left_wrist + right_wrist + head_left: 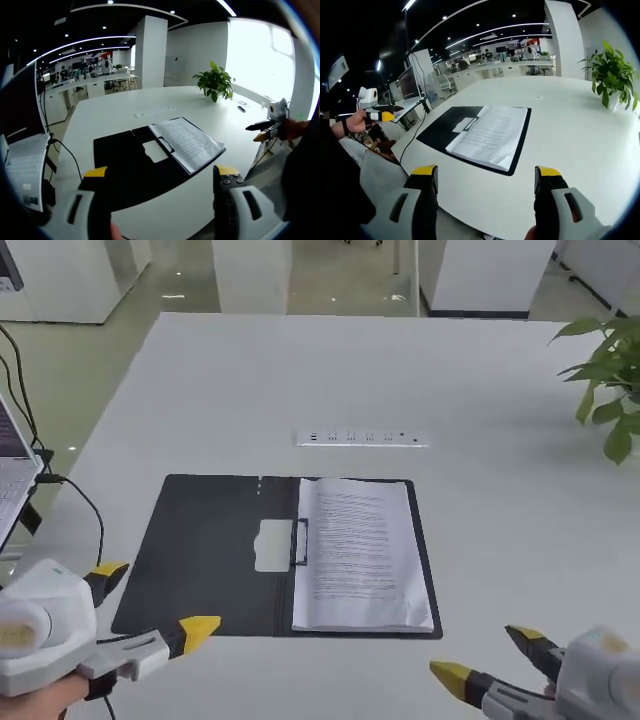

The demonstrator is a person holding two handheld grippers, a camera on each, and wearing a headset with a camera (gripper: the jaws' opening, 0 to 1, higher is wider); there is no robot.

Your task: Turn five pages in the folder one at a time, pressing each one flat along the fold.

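In the head view the open folder lies on the table at the frame's centre. The stack of pages rests on its right half, with the clip at the stack's left edge. The power strip lies above the folder, apart from it. The plant stands at the upper right edge, the laptop at the left edge. The left gripper is at lower left, the right gripper at lower right.

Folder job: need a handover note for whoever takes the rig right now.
Left gripper: open, empty, by the folder's left front corner.
Right gripper: open, empty, off its right front corner.
Folder lies open on the table; page stack sits on its right half.
Done: no page lies on the left cover, so none looks turned.
Left: all five turns and presses.
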